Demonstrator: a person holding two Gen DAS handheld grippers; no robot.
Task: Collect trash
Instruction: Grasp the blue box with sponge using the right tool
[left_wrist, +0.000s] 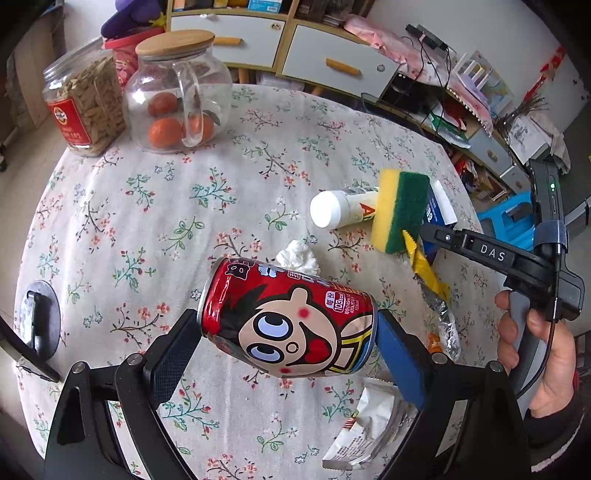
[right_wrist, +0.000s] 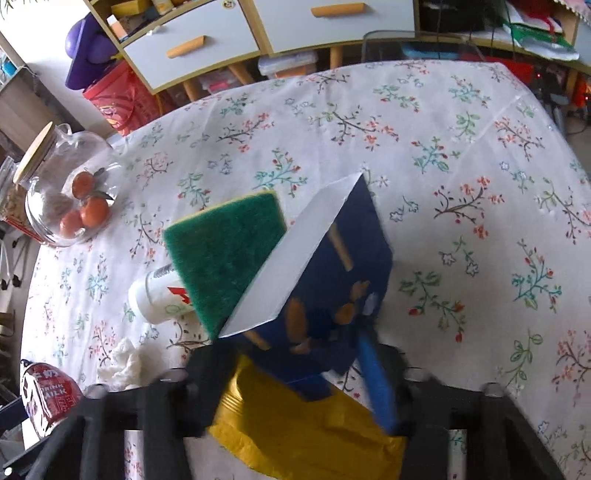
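Left gripper (left_wrist: 288, 343): my pads clamp the red can (left_wrist: 291, 317), lifted above the surface (left_wrist: 147, 221).
Right gripper (right_wrist: 295, 380): partly closed around the yellow wrapper (right_wrist: 306, 432); firm grip uncertain.
Wrapper: near the surface's right edge, by the blue box (right_wrist: 340, 280).
Tip: I should pinch only the wrapper, clear of the box.

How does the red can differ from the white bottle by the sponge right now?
The red can is clamped sideways in the left tongs, clear of the tablecloth; the white bottle lies loose on the cloth. The can is red with a cartoon face; the bottle is white with a plain white cap. Nothing rests on the can, while the sponge leans over the bottle. Both are on their sides.
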